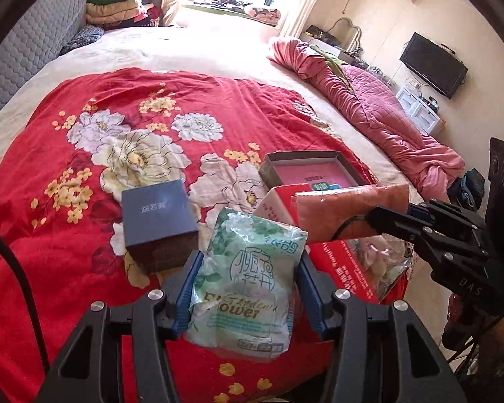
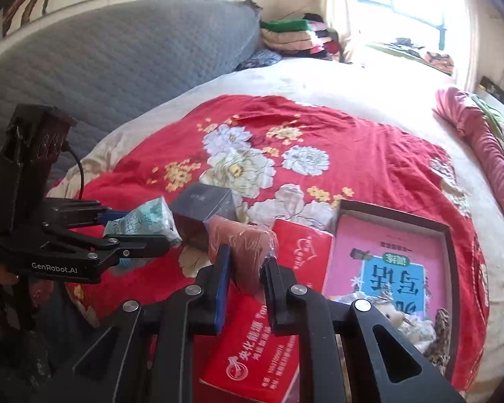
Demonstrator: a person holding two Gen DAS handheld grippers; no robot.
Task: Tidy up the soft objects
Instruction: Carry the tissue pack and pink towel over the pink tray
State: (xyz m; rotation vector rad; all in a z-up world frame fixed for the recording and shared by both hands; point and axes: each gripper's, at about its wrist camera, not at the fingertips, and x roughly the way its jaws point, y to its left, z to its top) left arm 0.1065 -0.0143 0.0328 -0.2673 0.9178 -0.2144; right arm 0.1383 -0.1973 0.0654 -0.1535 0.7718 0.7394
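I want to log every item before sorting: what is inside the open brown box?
Inside the open brown box lies a pink booklet with a blue panel. Near its lower corner sits something fluffy, partly hidden by the right gripper.

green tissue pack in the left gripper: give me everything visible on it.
The green tissue pack is a soft packet in crinkly, glossy plastic film, pale green and white with a leaf and flower print, Chinese characters and the words "Gardenia Flower". It looks slightly squashed. The left gripper clamps it by its two sides between blue pads, with the printed face towards the camera. It is held clear above the red floral quilt; nothing else visibly touches it.
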